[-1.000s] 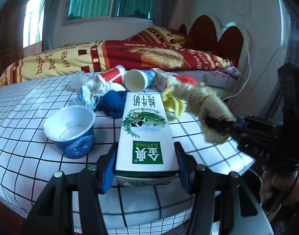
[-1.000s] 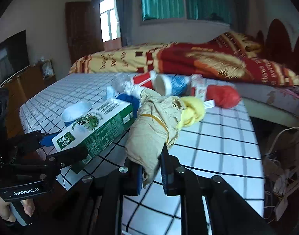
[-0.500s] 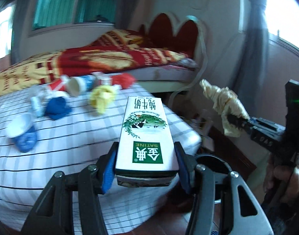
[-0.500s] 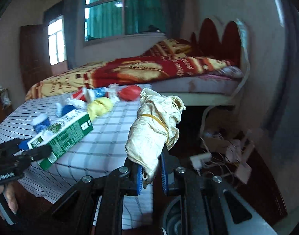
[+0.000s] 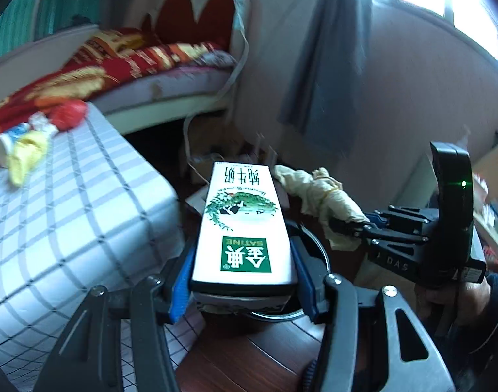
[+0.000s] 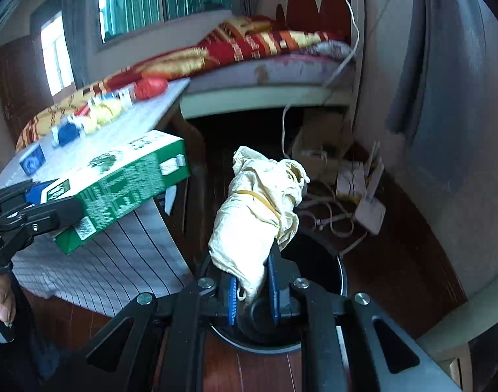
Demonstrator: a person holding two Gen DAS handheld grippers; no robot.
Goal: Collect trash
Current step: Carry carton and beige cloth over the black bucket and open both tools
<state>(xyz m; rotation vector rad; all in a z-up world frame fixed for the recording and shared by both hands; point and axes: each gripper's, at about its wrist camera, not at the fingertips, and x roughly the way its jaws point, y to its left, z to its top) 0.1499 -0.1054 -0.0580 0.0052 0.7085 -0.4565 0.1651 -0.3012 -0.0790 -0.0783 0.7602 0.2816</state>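
Both grippers have swung off the checked table to the round black bin [image 6: 317,261]: left gripper [image 5: 244,281] clamps the white-and-green milk carton [image 5: 245,225], right gripper [image 6: 252,289] pinches the crumpled cream rag [image 6: 258,209], above it.

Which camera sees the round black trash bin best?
The right wrist view: the bin shows its dark rim and open mouth on the floor under the crumpled bag. In the left wrist view the milk carton hides nearly all of it.
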